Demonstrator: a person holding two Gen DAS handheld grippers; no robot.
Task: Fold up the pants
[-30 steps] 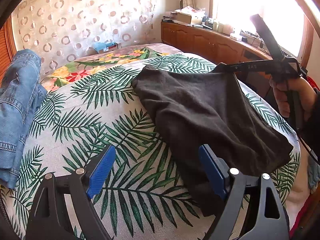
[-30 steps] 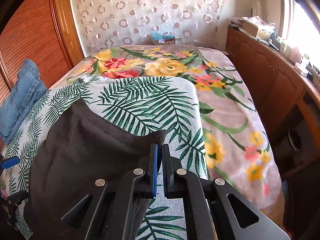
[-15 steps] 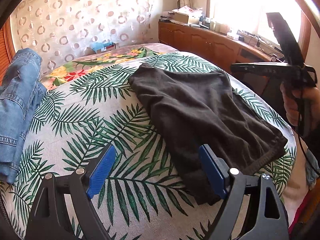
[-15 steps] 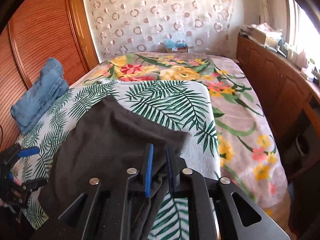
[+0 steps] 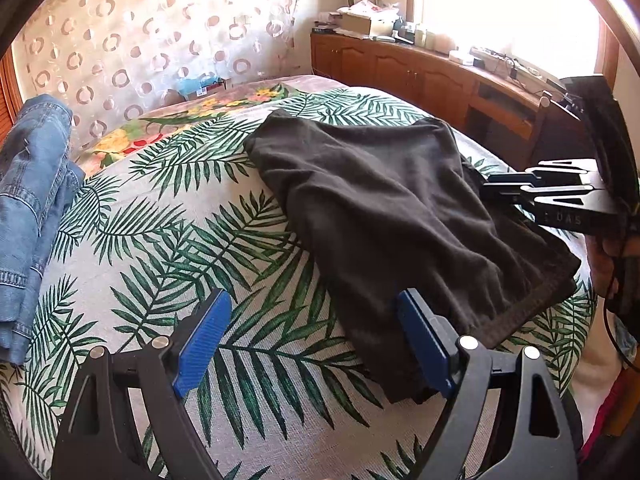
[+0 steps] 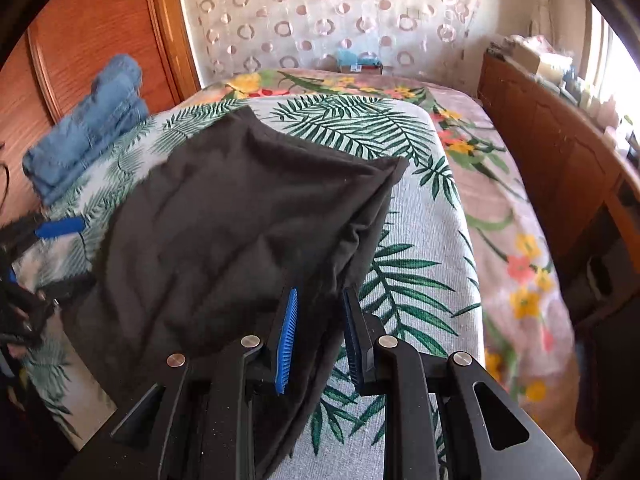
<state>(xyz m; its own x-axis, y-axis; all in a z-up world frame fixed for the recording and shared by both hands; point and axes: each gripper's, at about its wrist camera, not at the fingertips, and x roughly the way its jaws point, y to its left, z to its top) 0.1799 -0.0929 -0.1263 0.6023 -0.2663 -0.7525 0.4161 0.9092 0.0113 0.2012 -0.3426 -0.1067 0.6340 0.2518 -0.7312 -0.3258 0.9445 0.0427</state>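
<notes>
Dark brown pants (image 5: 392, 208) lie folded on the palm-leaf bed cover (image 5: 160, 240); they also show in the right wrist view (image 6: 240, 220). My left gripper (image 5: 316, 340) is open, its right blue pad (image 5: 424, 344) just at the near edge of the pants and its left pad over the bare cover. My right gripper (image 6: 318, 332) is part open with the near edge of the pants hanging loosely between its pads. The right gripper also shows from the side in the left wrist view (image 5: 496, 192), at the pants' right edge.
Folded blue jeans (image 5: 28, 208) lie at the left side of the bed, next to a wooden wardrobe (image 6: 80, 40). A floral blanket (image 6: 500, 200) covers the far and right part. A wooden sideboard (image 5: 420, 76) with clutter runs under the window.
My right gripper has opened from shut and let go of the pants' upper layer, which now lies flat. Both grippers have dropped a little closer to the bed.
</notes>
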